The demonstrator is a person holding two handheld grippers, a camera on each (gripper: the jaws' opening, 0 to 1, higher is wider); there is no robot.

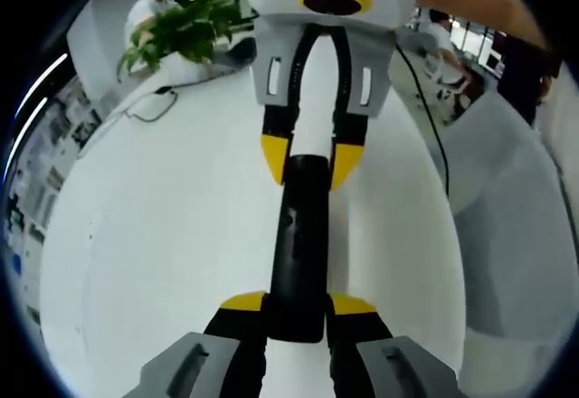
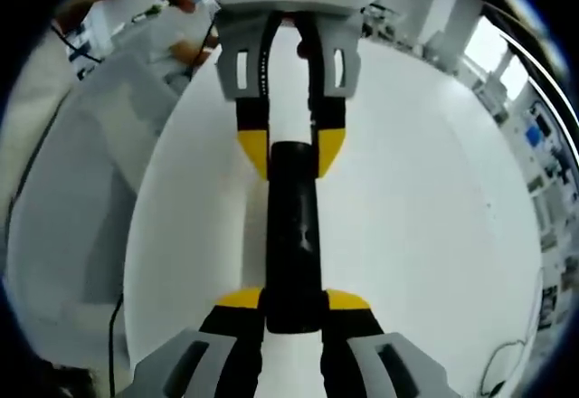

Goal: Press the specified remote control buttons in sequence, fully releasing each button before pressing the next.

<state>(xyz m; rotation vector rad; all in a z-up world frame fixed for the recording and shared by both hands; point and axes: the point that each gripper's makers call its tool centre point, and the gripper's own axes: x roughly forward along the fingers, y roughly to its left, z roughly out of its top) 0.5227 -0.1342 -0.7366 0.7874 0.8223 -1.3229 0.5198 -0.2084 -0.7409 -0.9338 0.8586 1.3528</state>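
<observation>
A long black remote control (image 1: 298,235) hangs lengthwise over the white table (image 1: 163,235), held at both ends. In the left gripper view my left gripper (image 1: 298,306) rises from the bottom, its yellow-tipped jaws shut on the remote's near end. Reaching in from the top, my right gripper (image 1: 310,161) is clamped on the far end. The right gripper view mirrors this: the right gripper (image 2: 294,300) grips the near end of the remote (image 2: 294,226), and the left gripper (image 2: 291,149) holds the far end. I cannot make out the buttons.
A green potted plant (image 1: 181,27) and a looped thin cable (image 1: 154,108) sit at the table's far left. A grey surface (image 1: 516,217) lies beyond the table's right edge. A person in white (image 2: 172,27) stands past the table (image 2: 425,199).
</observation>
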